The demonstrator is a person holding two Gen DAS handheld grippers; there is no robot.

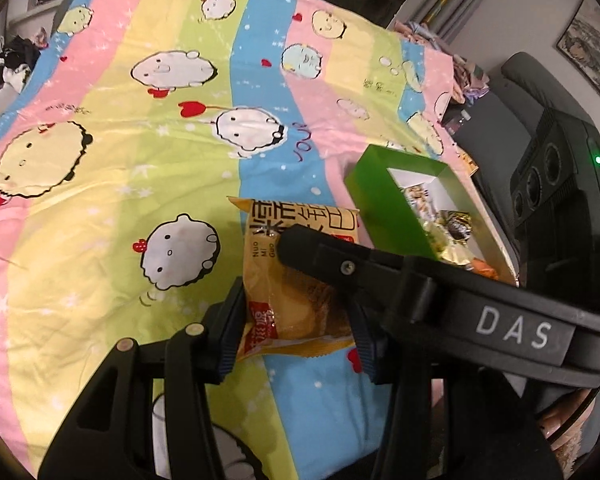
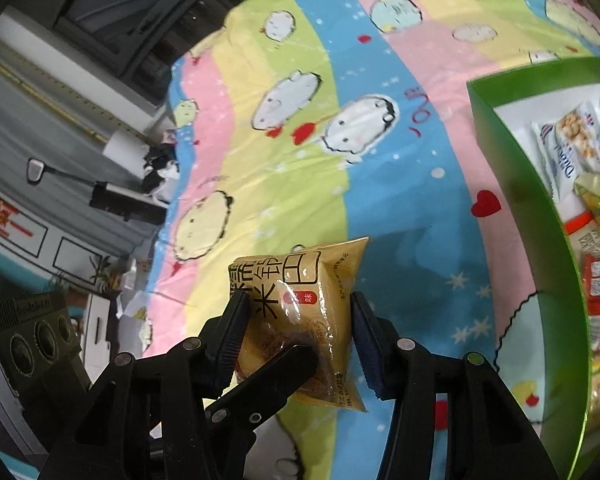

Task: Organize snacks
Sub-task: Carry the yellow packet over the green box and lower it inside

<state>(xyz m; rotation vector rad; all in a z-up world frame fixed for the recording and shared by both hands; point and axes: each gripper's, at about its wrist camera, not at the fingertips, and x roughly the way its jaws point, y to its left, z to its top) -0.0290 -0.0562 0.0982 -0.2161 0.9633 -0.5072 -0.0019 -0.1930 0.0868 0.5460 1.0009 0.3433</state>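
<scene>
Both claws, left claw (image 1: 296,320) and right claw (image 2: 298,340), clamp one snack pack (image 1: 296,280) above the bed (image 1: 140,160). Mid-carry, I judge; next I swing it over the green box (image 1: 384,200) and release.

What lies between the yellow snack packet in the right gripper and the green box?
Between the yellow snack packet and the green box lies only bare bedsheet, with a printed red heart. The right wrist view shows this.

Each wrist camera looks down at a slant along its own fingers, from close above. Both views share the striped bedspread (image 1: 148,128) and the green box (image 2: 532,200).
</scene>
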